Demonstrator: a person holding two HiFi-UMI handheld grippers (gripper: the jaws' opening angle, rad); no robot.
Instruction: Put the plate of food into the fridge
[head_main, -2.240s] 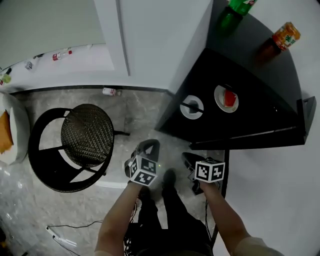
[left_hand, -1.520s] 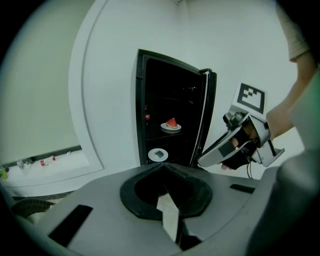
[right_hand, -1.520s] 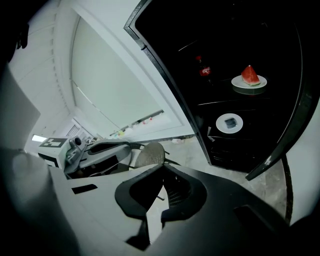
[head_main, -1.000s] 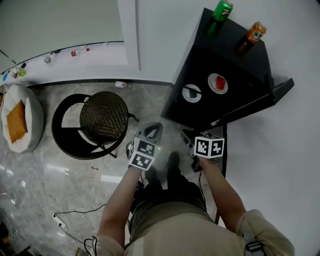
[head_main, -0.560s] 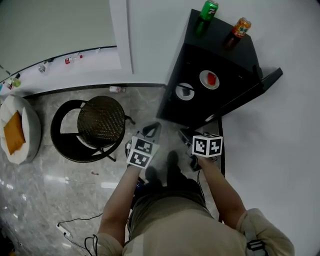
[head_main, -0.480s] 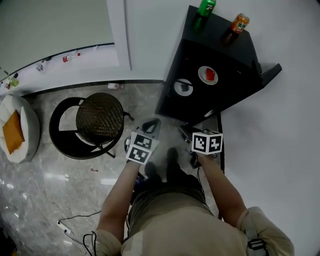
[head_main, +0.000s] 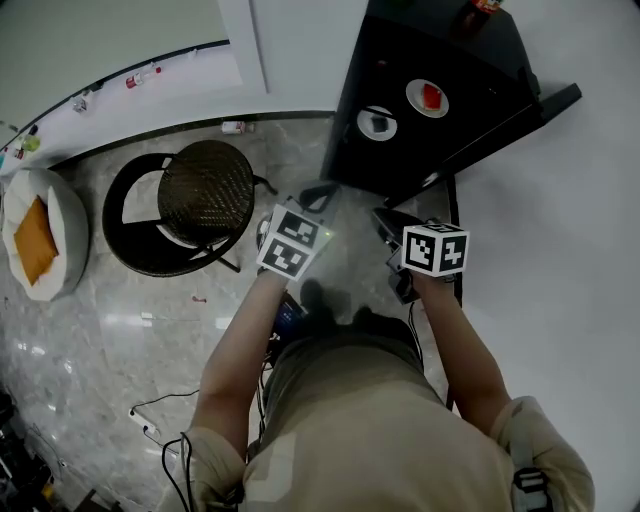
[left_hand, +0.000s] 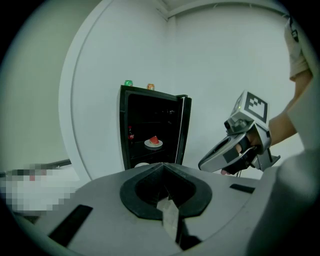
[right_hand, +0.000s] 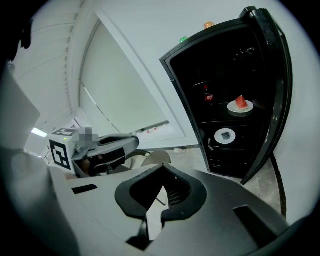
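The left hand-held gripper (head_main: 318, 192) and the right hand-held gripper (head_main: 386, 216) both have jaws pressed together with nothing between them, and are held clear of the fridge (head_main: 470, 60). The plate of food (head_main: 428, 97) sits on a shelf inside, above a second plate (head_main: 377, 123), so placing appears complete. The door (head_main: 556, 98) stands open. No writing is legible.

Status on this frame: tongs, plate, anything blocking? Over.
Left tongs shut, empty. Right tongs shut, empty. Plate of food on a shelf inside open fridge, second plate below it. Path to fridge unobstructed.
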